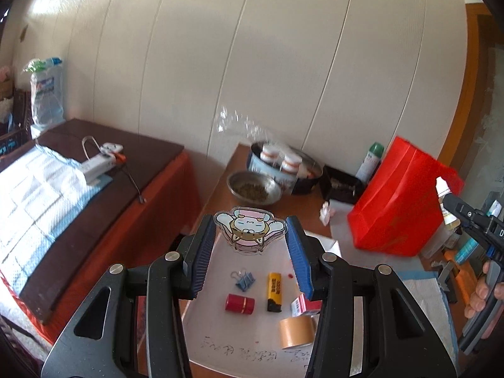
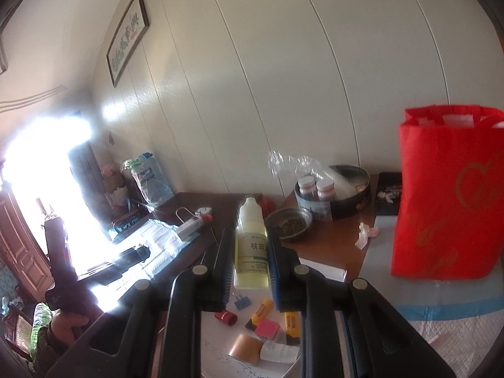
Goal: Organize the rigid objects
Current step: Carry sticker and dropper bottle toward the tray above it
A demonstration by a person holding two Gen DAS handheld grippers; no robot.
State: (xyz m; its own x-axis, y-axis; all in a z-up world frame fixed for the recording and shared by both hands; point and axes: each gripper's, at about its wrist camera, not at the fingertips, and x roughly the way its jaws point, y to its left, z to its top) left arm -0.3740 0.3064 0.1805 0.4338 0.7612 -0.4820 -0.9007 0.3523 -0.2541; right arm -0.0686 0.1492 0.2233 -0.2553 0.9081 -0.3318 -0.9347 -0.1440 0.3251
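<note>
That tall red fabric tote bag [image 2: 447, 195] is standing at the table's right. Your right gripper [image 2: 250, 252] is clamping an upright pale-yellow plastic dropper bottle [image 2: 251, 245]; your left gripper [image 1: 250, 236] is pinching a flat clear acrylic cartoon-cat charm [image 1: 250, 228] above the white sheet [image 1: 220, 324].

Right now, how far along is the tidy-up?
Done: cannot tell, nothing shows inside the red bag. In hand: left gripper holds the cartoon acrylic stand; right gripper holds the dropper bottle. Left on the white sheet: binder clip, red cylinder, yellow marker, tape roll.
</note>
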